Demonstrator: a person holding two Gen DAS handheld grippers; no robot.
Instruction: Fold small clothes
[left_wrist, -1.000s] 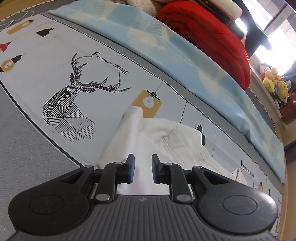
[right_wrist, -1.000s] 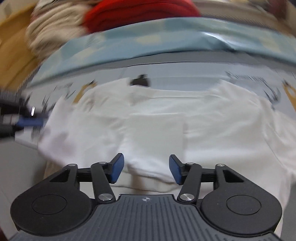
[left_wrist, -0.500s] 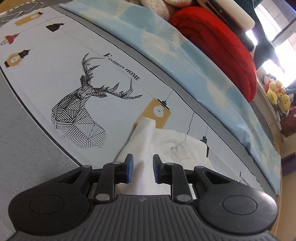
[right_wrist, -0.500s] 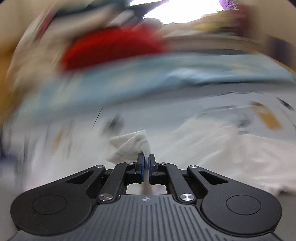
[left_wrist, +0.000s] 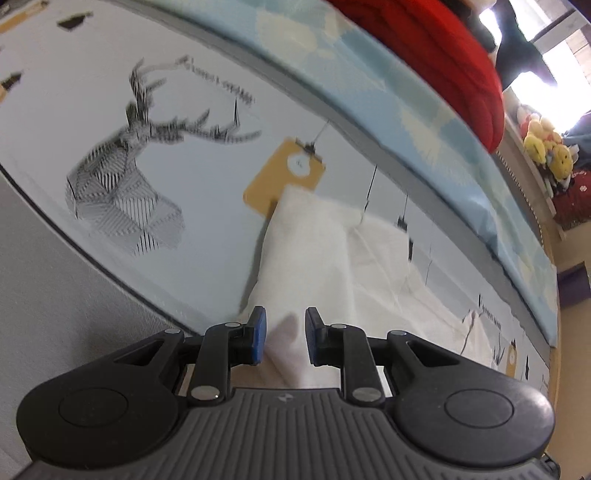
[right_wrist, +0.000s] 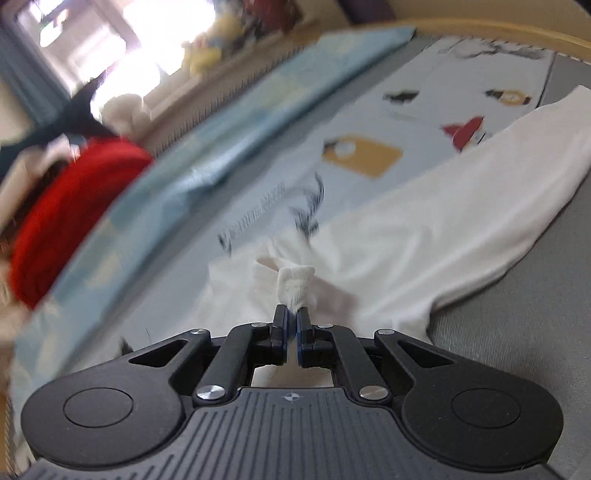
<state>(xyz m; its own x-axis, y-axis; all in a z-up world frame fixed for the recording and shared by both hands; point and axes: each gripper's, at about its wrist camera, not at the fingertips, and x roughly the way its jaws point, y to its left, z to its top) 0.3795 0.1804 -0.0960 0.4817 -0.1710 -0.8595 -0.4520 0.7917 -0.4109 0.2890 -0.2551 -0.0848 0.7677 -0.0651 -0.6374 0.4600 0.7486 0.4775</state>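
Note:
A white garment (left_wrist: 332, 251) lies crumpled on a pale printed sheet (left_wrist: 207, 166). One narrow part of it runs up between the pads of my left gripper (left_wrist: 285, 332). The jaws stand a little apart with the cloth filling the gap, so it is held. In the right wrist view the same white garment (right_wrist: 443, 229) stretches away to the right in a long band. My right gripper (right_wrist: 291, 321) is shut on a pinch of it, and a small tuft (right_wrist: 295, 282) pokes out past the fingertips. The picture is blurred by motion.
A black deer print (left_wrist: 122, 184) and a yellow tag print (left_wrist: 284, 177) mark the sheet. Behind it lie a folded light blue quilt (left_wrist: 388, 85) and a red blanket (left_wrist: 436, 44), with plush toys (left_wrist: 546, 151) at the far right. Grey bedding (right_wrist: 517, 332) borders the sheet.
My right gripper closed on the middle of the garment, then rolled and swung sideways with the cloth. Before my left gripper, which barely moved, the garment drew up into a narrower ridge.

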